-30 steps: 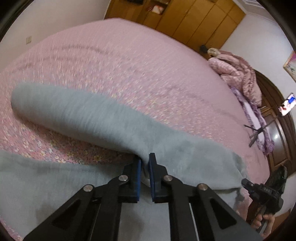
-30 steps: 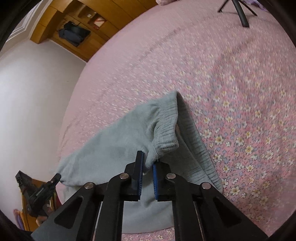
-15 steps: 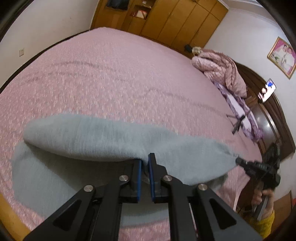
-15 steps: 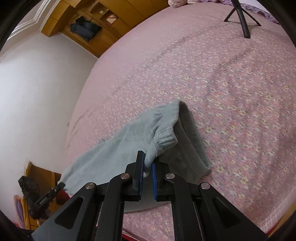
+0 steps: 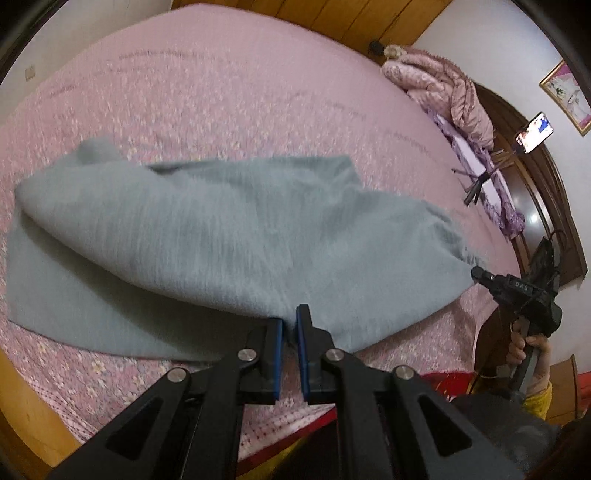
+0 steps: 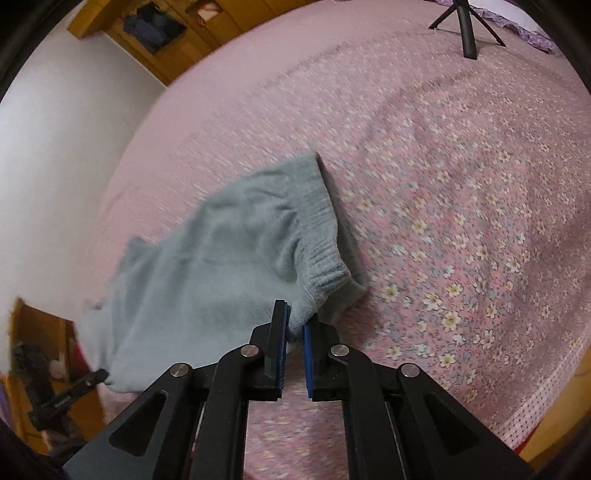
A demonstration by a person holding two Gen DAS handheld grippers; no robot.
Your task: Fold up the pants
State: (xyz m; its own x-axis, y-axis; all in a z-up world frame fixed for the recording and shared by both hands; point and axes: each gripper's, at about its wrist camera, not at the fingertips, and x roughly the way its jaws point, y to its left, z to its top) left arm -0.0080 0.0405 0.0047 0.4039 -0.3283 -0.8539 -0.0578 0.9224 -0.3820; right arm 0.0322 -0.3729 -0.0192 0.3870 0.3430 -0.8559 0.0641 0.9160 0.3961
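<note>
Mid-fold right now, looks like the lengthwise fold with one leg being carried over the other. Grey pants filling the centre of the left wrist view, lower layer flat on the pink floral bedspread, upper layer draped and bulging across it toward the lower left. Left gripper at bottom centre, clenched on the near edge of the cloth, blue pads pinching fabric. Right gripper at bottom centre of its own view, also clamped on grey fabric, just below the ribbed waistband, which stands up in a loose hump in the middle of the frame. Both views a bit motion-blurred, so fine edges hard to read. Tripod way off at the upper right, no bother. Next up, probably: lowering both held edges together so they line up with the bottom layer, keeping the cloth taut between the two grips, then letting go. Main risk: lumpy waistband or uneven edges.
</note>
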